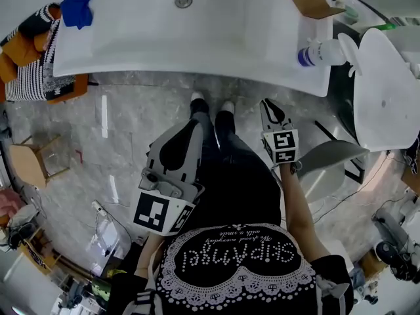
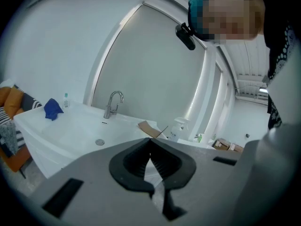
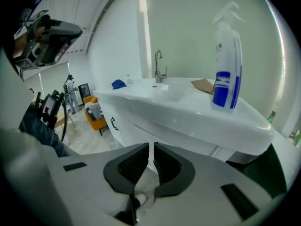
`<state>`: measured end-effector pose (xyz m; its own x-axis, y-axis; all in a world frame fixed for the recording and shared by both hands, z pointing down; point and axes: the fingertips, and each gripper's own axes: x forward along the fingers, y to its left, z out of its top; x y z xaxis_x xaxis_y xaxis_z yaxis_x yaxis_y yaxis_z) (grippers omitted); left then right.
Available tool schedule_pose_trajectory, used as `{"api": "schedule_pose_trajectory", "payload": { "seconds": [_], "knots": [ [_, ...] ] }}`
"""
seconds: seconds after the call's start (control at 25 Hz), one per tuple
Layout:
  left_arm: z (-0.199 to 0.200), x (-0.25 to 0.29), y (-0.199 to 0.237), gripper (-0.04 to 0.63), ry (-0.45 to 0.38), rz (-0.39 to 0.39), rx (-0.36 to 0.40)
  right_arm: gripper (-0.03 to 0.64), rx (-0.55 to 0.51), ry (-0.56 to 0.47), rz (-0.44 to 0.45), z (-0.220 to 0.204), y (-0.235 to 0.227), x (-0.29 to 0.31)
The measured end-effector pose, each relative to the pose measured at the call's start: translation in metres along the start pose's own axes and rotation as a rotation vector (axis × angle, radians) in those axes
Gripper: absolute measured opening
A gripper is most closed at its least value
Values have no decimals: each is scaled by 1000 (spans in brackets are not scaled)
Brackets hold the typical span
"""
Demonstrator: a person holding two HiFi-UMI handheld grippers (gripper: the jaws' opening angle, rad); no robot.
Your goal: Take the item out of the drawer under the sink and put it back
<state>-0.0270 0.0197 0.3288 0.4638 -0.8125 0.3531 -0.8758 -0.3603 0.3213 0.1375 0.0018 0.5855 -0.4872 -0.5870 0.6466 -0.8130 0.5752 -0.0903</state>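
White drawer front with black handle (image 3: pixel 113 123), shut, under the glossy white sink (image 1: pixel 131 44).
It lies ahead and to the left of the right hand-held gripper (image 3: pixel 151 147), the nearer one, I think. This one and the left hand-held gripper (image 2: pixel 150 141) are both closed and empty. The item is hidden, likely inside.

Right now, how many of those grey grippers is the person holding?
2. The left gripper is at the head view's left, in front of the person's left leg. The right gripper is at its right, beside the right leg. Both are shut and empty. None seems hidden.
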Motion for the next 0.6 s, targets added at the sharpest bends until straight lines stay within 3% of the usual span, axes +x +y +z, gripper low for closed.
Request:
{"api": "schedule_pose_trajectory", "payload": {
  "seconds": [0.28,0.36,0.6],
  "knots": [
    [-13,-5,0,5,27,9,-18,25,56,27,-19,-16,-10,45],
    [-19,-6,3,5,31,13,-35,65,75,54,-6,-25,-8,57],
    [-32,-5,14,5,40,63,-162,98,91,141,15,-49,-11,90]
  ]
}}
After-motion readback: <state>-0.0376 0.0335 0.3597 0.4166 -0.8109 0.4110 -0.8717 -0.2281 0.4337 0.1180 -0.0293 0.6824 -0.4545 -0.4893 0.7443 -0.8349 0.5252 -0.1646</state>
